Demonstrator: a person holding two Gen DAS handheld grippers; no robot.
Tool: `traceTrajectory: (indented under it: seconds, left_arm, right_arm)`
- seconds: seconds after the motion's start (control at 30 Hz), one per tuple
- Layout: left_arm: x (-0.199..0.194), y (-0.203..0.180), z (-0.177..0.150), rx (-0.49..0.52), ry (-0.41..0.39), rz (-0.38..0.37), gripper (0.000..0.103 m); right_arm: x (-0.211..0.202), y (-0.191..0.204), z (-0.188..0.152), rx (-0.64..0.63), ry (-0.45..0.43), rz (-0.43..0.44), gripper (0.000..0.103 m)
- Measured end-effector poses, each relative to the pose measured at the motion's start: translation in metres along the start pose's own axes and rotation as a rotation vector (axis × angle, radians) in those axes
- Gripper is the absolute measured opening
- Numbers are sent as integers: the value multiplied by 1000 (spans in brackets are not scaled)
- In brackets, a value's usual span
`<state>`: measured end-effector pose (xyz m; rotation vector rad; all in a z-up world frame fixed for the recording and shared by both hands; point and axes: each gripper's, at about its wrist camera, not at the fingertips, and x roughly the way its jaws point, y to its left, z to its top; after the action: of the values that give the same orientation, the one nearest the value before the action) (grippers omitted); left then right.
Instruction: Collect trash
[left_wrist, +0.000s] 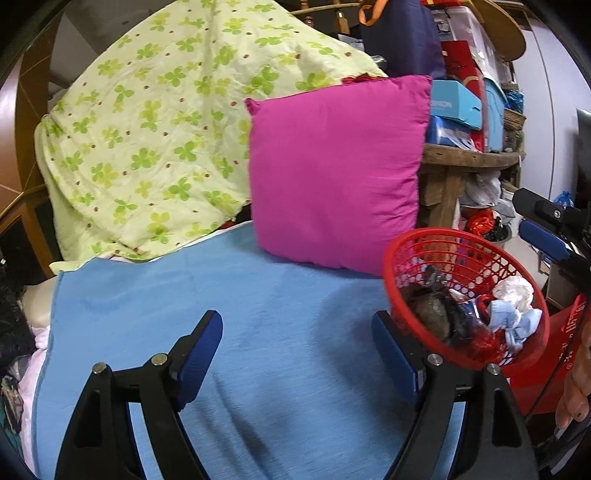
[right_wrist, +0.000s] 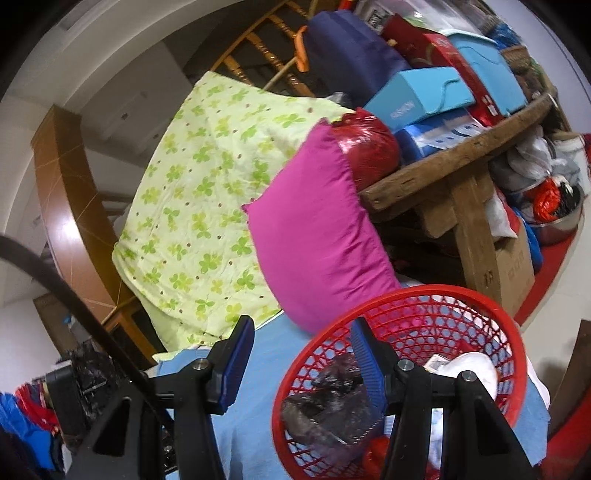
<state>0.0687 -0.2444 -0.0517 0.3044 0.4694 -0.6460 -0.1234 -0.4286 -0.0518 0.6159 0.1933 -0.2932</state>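
A red mesh basket (left_wrist: 386, 266) stands on the blue cloth (left_wrist: 258, 302) at the right. It holds a crumpled black bag (left_wrist: 432, 310), white paper (left_wrist: 515, 291), a pale blue tissue (left_wrist: 513, 325) and a red wrapper (left_wrist: 484, 343). My left gripper (left_wrist: 297, 325) is open above bare cloth, its right finger just beside the basket's near-left rim, with nothing between the pads. In the right wrist view my right gripper (right_wrist: 301, 328) is open over the left rim of the basket (right_wrist: 406, 295). Its right finger is above the black bag (right_wrist: 328, 402); it holds nothing.
A magenta pillow (left_wrist: 336, 166) leans behind the basket, and a green clover quilt (left_wrist: 155, 129) is heaped to its left. A wooden table (right_wrist: 454, 155) stacked with boxes stands at the right, with bags and a carton beneath. A person's hand (left_wrist: 576, 384) shows beside a red bag.
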Motion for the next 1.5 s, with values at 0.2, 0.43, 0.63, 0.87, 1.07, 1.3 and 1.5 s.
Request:
traceTrajectory:
  seconds: [0.2, 0.43, 0.63, 0.87, 1.07, 1.3, 1.5]
  left_arm:
    - [-10, 17, 1, -33, -14, 33, 84]
    - [-16, 28, 0, -48, -18, 59, 86]
    - [-21, 35, -1, -47, -8, 73, 87]
    - [-36, 43, 5, -61, 1, 93, 87]
    - [-58, 49, 13, -75, -24, 118, 89]
    - [-76, 48, 11, -73, -51, 128, 93]
    - [-86, 44, 8, -69, -54, 116, 93]
  right_arm:
    - [0, 24, -8, -106, -4, -20, 59]
    - [2, 34, -14, -143, 3, -31, 59]
    - [4, 40, -17, -155, 9, -31, 59]
    - [-10, 50, -20, -195, 18, -86, 59]
    - [-42, 55, -22, -200, 60, -167, 65]
    - [-77, 65, -27, -241, 117, -216, 65]
    - [-94, 76, -30, -254, 143, -233, 65]
